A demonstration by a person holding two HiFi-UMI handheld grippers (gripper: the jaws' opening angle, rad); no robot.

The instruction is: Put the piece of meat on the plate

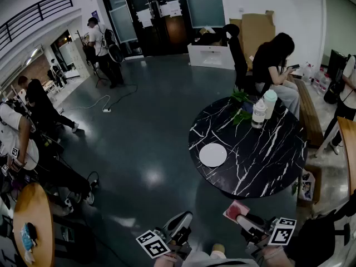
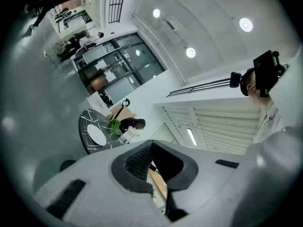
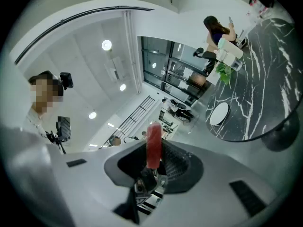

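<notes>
A flat pinkish-red piece of meat [image 1: 236,209] sits between the jaws of my right gripper [image 1: 241,216], which is shut on it near the bottom of the head view, short of the table's near edge. In the right gripper view the meat [image 3: 153,143] stands edge-on between the dark pads. A white round plate [image 1: 213,154] lies on the near left part of the black marble table [image 1: 267,160]; it also shows as a small disc [image 3: 218,113] far ahead of the right jaws. My left gripper [image 1: 181,222] is beside the right one, shut and holding nothing, its tips meeting [image 2: 151,143].
Two bottles [image 1: 259,113] and a green plant [image 1: 240,108] stand at the table's far side, where a person [image 1: 272,65] sits. A wooden round table [image 1: 33,221] is at lower left, a bench [image 1: 307,115] at right. Other people stand along the left wall.
</notes>
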